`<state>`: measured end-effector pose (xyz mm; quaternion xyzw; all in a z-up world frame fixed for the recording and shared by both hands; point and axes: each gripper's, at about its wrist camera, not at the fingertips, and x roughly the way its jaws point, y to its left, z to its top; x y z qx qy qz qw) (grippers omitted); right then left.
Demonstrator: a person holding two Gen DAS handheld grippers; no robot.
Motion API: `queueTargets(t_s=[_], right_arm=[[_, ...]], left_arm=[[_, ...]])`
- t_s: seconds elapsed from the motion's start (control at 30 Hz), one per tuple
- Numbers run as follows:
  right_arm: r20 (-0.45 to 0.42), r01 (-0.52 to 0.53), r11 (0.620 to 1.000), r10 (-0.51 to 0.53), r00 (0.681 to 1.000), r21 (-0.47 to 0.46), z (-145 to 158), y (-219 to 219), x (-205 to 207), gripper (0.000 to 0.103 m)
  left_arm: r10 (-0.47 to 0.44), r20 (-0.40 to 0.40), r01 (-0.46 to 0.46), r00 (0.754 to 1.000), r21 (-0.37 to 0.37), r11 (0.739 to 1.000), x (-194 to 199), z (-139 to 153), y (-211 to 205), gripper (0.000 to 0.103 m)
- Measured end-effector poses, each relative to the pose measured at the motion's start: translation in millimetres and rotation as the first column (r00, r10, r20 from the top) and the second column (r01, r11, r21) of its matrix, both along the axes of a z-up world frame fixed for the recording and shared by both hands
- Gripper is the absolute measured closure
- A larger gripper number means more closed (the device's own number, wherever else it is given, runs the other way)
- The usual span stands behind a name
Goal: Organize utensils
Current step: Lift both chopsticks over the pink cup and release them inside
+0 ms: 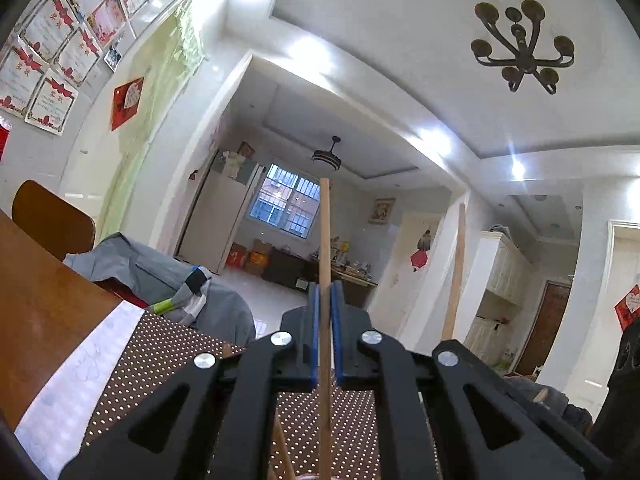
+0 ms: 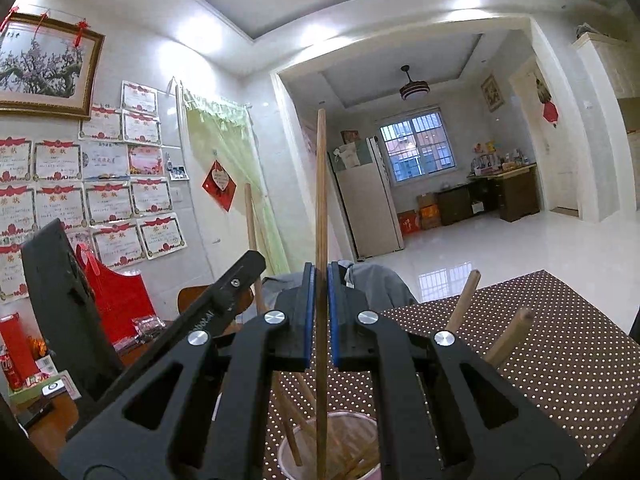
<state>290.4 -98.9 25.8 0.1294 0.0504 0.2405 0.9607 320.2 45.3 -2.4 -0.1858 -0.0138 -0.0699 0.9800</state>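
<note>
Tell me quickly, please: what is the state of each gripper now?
Left gripper: closed on an upright wooden chopstick.
Right gripper: closed on another upright chopstick, above a cup that holds more chopsticks.

Wooden table (image 1: 44, 304); dotted brown mat (image 2: 560, 360) on it (white-edged), cup (image 2: 288, 456) on mat

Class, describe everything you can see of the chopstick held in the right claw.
The chopstick is a slim, round, brown wooden-looking stick, standing upright. The right claw is shut on it, its blue pads pressing either side. Its blunt top rises above the claw; its lower end reaches into the pale cup below, among other sticks.
</note>
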Motion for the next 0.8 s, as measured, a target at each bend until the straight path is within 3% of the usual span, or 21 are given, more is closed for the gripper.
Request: queueTargets(t_s=[0.5, 0.57, 0.6, 0.8], right_arm=[[-0.046, -0.005, 0.999, 0.003, 0.999, -0.043, -13.4, 0.0, -11.3, 0.096], [-0.05, -0.004, 0.999, 0.002, 0.999, -0.051, -14.3, -0.4, -14.0, 0.096], [-0.051, -0.003, 0.998, 0.0, 0.999, -0.056, -14.6, -0.5, -15.7, 0.096], [-0.065, 0.004, 0.997, -0.009, 0.998, -0.08, -16.6, -1.3, -22.5, 0.096]], left_arm=[[-0.002, -0.082, 0.007, 0.997, 0.066, 0.998, -16.6, -16.7, -5.9, 0.096], [-0.008, -0.098, 0.014, 0.995, 0.068, 0.998, -20.4, -17.8, -5.4, 0.092], [-0.007, -0.102, 0.014, 0.995, 0.065, 0.998, -22.5, -18.0, -4.6, 0.083], [0.005, -0.129, 0.004, 0.992, 0.071, 0.997, -35.8, -15.4, 0.0, 0.078]])
